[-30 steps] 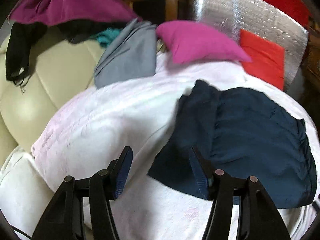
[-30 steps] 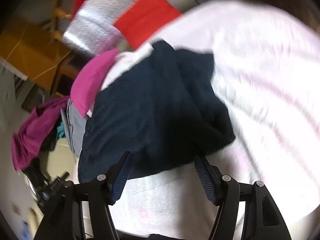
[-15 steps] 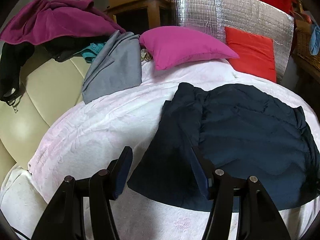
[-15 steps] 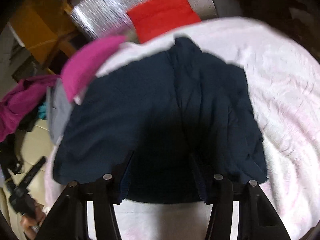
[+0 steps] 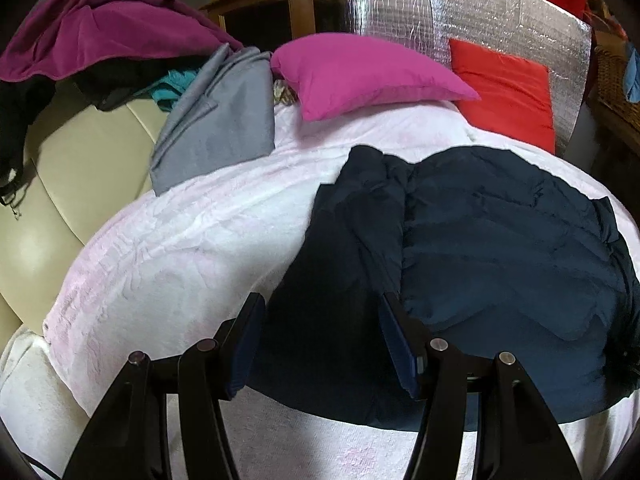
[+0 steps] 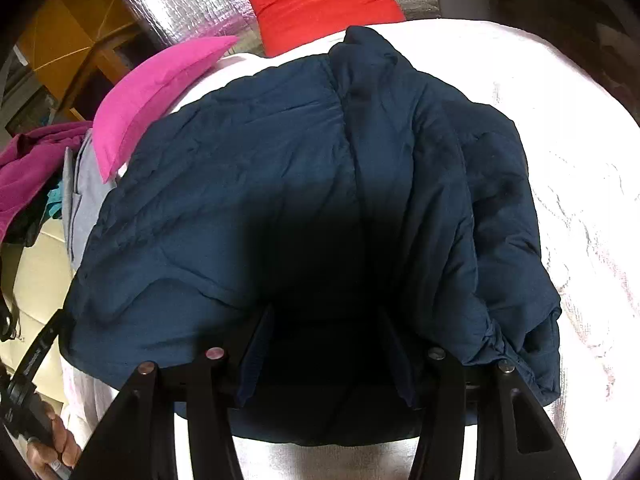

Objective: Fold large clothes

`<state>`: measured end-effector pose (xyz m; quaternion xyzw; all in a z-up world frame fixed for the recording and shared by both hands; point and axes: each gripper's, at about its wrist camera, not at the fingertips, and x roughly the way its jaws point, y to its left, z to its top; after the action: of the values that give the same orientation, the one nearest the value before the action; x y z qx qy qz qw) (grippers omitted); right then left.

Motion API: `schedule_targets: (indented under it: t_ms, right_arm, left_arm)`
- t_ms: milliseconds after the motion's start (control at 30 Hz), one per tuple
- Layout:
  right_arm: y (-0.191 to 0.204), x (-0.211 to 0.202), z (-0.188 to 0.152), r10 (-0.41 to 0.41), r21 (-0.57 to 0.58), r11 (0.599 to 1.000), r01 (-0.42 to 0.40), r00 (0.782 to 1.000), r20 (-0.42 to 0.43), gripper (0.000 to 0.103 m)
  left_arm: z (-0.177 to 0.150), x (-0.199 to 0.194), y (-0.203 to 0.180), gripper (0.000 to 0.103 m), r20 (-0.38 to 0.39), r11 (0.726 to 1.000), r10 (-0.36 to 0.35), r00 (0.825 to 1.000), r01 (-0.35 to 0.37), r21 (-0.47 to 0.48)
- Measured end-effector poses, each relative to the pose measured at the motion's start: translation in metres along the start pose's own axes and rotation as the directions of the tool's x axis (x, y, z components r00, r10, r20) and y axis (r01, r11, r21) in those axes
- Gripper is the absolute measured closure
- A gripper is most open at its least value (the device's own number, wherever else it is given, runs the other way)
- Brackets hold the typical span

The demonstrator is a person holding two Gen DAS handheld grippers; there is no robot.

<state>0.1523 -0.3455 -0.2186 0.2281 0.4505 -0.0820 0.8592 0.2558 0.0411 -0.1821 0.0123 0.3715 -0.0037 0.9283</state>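
Note:
A dark navy padded jacket (image 5: 480, 248) lies folded on a white blanket (image 5: 180, 248); it fills the middle of the right wrist view (image 6: 280, 184). My left gripper (image 5: 322, 344) is open and empty, hovering over the jacket's near left corner. My right gripper (image 6: 326, 356) is open and empty, hovering over the jacket's near edge, with a bunched cuff (image 6: 496, 340) just to its right. The left hand and its gripper handle (image 6: 32, 392) show at the lower left of the right wrist view.
A magenta pillow (image 5: 360, 72), a red cushion (image 5: 508, 88) and a silver foil panel (image 5: 480, 12) stand behind the jacket. A grey garment (image 5: 224, 120), a purple garment (image 5: 100, 36) and dark clothes lie on the cream sofa (image 5: 60, 184) at left.
Both grippers have swung toward the jacket's near edge; the jacket now sits centred under each open gripper. The jacket itself has not moved.

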Motion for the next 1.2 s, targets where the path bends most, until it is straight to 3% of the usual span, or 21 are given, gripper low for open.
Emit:
schedule_targets:
  t_ms: [167, 233, 367, 500, 533, 567, 733, 900, 967, 1033, 1100, 1200]
  right_arm:
    - [-0.011, -0.024, 0.003, 0.082, 0.061, 0.995, -0.081, 0.997, -0.009, 0.045]
    - [-0.012, -0.038, 0.005, 0.105, 0.049, 0.993, -0.107, 0.994, 0.034, 0.045]
    - [-0.011, -0.06, 0.016, 0.072, 0.017, 0.997, -0.075, 0.99, 0.124, 0.045]
    - [-0.025, -0.028, 0.023, -0.003, 0.055, 0.998, 0.0, 0.999, 0.049, 0.049]
    - [-0.03, -0.016, 0.024, -0.007, 0.065, 0.998, 0.005, 1.0, 0.025, 0.058]
    - [-0.034, -0.01, 0.022, 0.002, 0.076, 0.997, -0.004, 1.0, 0.023, 0.06]
    - [-0.032, -0.022, 0.022, 0.009, 0.071, 0.997, -0.011, 1.0, 0.027, 0.058]
    - [-0.027, -0.049, 0.028, 0.036, 0.064, 0.997, -0.042, 0.994, 0.103, 0.058]
    - [-0.02, -0.046, 0.028, 0.042, 0.045, 0.998, -0.046, 0.995, 0.086, 0.058]
    - [-0.013, -0.031, 0.025, -0.002, 0.021, 1.0, 0.001, 0.999, 0.042, 0.053]
    - [-0.011, -0.011, 0.019, -0.045, 0.004, 0.999, 0.045, 0.999, 0.0, 0.05]
    - [-0.003, -0.015, 0.016, -0.061, -0.017, 0.998, 0.061, 0.998, 0.014, 0.045]
  left_arm:
    - [-0.002, 0.015, 0.001, 0.043, -0.049, 1.0, 0.0, 0.999, 0.001, 0.006]
    - [-0.003, 0.023, -0.001, 0.036, -0.068, 1.0, -0.001, 0.998, 0.002, 0.017]
    - [-0.003, 0.036, -0.006, 0.026, -0.096, 0.999, 0.0, 0.995, 0.004, 0.035]
    - [-0.005, 0.044, -0.015, 0.025, -0.102, 0.997, 0.012, 0.995, -0.004, 0.082]
    - [-0.005, 0.045, -0.016, 0.025, -0.101, 0.995, 0.017, 0.995, -0.007, 0.1]
    - [-0.005, 0.046, -0.017, 0.025, -0.098, 0.994, 0.019, 0.995, -0.008, 0.112]
    - [-0.002, 0.038, -0.003, 0.025, -0.105, 0.997, -0.015, 0.994, 0.023, 0.074]
    - [0.009, 0.016, 0.018, 0.025, 0.022, 0.996, 0.088, 0.996, -0.088, 0.029]
    - [0.009, 0.019, 0.024, 0.025, 0.009, 0.994, 0.107, 0.994, -0.107, 0.022]
    - [0.006, 0.033, 0.024, 0.025, -0.06, 0.996, 0.088, 0.994, -0.087, 0.022]
    - [-0.001, 0.049, 0.014, 0.024, -0.116, 0.993, 0.096, 0.989, -0.087, 0.082]
    - [-0.002, 0.041, -0.002, 0.024, -0.04, 0.968, 0.175, 0.984, -0.165, 0.19]
